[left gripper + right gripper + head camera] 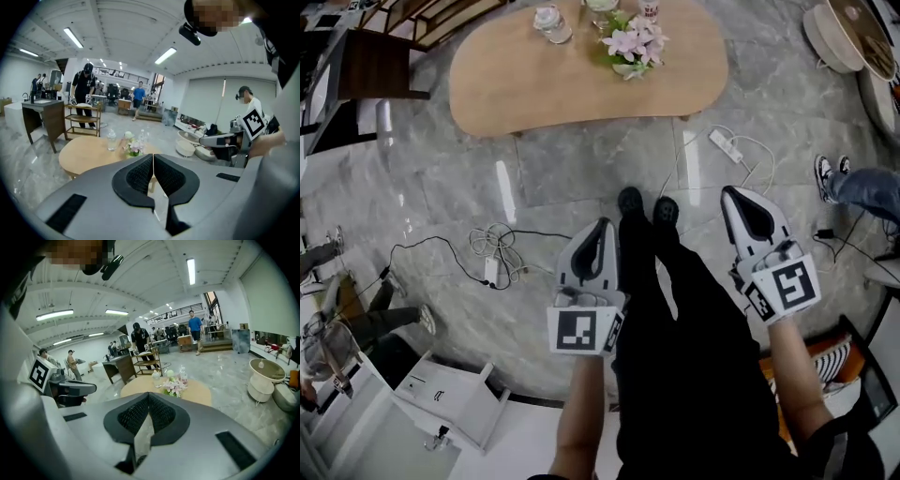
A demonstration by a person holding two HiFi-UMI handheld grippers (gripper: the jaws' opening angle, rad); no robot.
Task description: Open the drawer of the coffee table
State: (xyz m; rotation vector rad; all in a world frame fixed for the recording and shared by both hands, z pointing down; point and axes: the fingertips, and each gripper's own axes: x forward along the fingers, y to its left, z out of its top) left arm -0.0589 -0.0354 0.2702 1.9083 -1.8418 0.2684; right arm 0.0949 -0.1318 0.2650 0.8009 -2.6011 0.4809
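Left gripper and right gripper each hold their mesh-textured black pads pressed together on nothing, smooth grey shells angled over the glossy grey marble floor. Well ahead of both tips stands the coffee table, its kidney-shaped pale wooden top bearing pink flowers and a clear bottle; its drawer cannot be made out.

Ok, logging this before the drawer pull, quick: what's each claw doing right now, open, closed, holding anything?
Left claw: closed, nothing between the jaws.
Right claw: closed, nothing between the jaws.
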